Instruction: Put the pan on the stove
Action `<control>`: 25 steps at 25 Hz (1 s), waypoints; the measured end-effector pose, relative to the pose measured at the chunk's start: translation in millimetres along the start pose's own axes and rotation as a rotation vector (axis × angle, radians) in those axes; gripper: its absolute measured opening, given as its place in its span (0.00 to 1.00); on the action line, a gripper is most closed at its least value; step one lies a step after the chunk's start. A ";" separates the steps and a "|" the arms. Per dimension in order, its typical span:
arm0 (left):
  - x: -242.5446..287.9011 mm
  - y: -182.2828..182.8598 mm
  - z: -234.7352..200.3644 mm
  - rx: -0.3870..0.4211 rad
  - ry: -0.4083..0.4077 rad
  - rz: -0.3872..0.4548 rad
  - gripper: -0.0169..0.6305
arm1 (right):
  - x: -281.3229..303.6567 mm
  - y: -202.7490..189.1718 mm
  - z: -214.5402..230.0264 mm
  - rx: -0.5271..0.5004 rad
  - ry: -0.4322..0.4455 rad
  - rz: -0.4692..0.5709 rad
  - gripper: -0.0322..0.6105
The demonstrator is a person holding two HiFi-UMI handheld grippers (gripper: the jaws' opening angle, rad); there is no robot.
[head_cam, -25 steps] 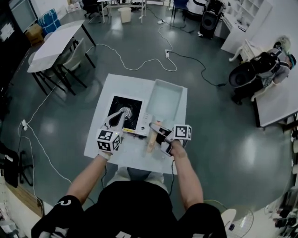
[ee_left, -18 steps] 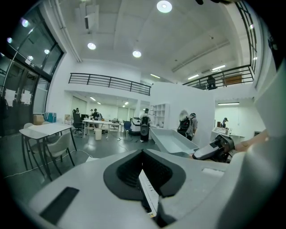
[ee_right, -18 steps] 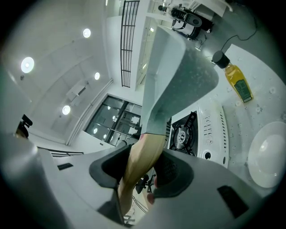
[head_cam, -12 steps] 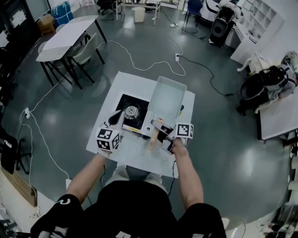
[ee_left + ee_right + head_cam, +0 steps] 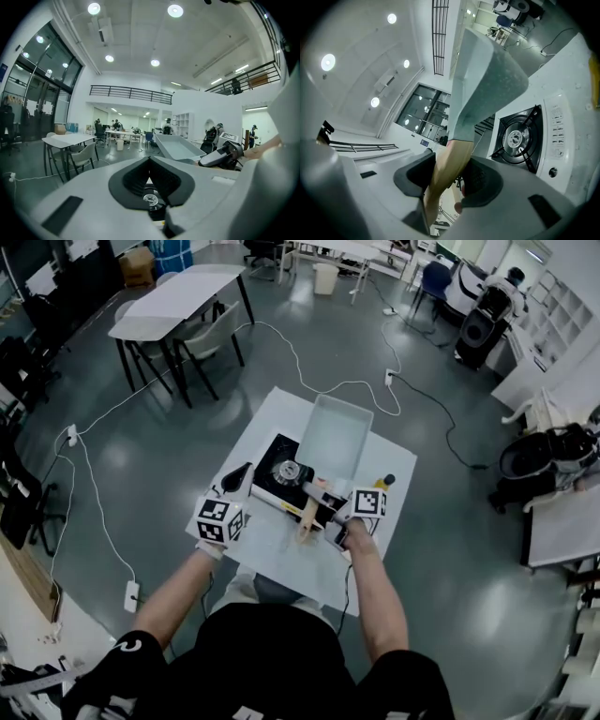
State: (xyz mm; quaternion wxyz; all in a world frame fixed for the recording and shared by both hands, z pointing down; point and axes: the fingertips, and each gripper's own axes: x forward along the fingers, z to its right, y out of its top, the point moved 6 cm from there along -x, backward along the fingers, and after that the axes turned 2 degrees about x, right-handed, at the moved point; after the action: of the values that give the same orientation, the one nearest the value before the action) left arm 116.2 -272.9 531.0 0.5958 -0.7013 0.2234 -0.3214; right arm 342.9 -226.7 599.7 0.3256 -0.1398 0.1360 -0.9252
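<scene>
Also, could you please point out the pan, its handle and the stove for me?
pan [image 5: 334, 432], head view, its grey inside
handle [image 5: 446, 169], right gripper view, its wooden middle
stove [image 5: 515, 138], right gripper view, burner centre

Glossy grey floor [image 5: 450, 559], white side table [image 5: 173, 304]

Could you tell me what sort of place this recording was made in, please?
Probably a big open lab or workshop, not a kitchen: cables trail over a bare floor, office tables stand about, a balcony railing runs above, and the stove sits on a plain table.
</scene>
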 end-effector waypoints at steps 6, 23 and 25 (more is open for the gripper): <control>-18.6 0.1 -19.7 -0.009 0.064 0.006 0.02 | 42.6 -8.4 -10.2 -0.009 0.058 -0.084 0.30; -44.0 -16.0 -44.6 -0.028 0.130 -0.016 0.02 | 83.3 -28.7 -5.2 -0.003 0.093 -0.154 0.30; -42.8 -18.4 -44.0 -0.032 0.130 -0.023 0.02 | 84.9 -28.5 -3.3 -0.042 0.130 -0.157 0.30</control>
State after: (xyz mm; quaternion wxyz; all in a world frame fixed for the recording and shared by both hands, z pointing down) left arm 53.6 -270.1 544.8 0.5651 -0.6909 0.2583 -0.3695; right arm 262.1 -259.1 620.8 0.2394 -0.0963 0.1649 -0.9520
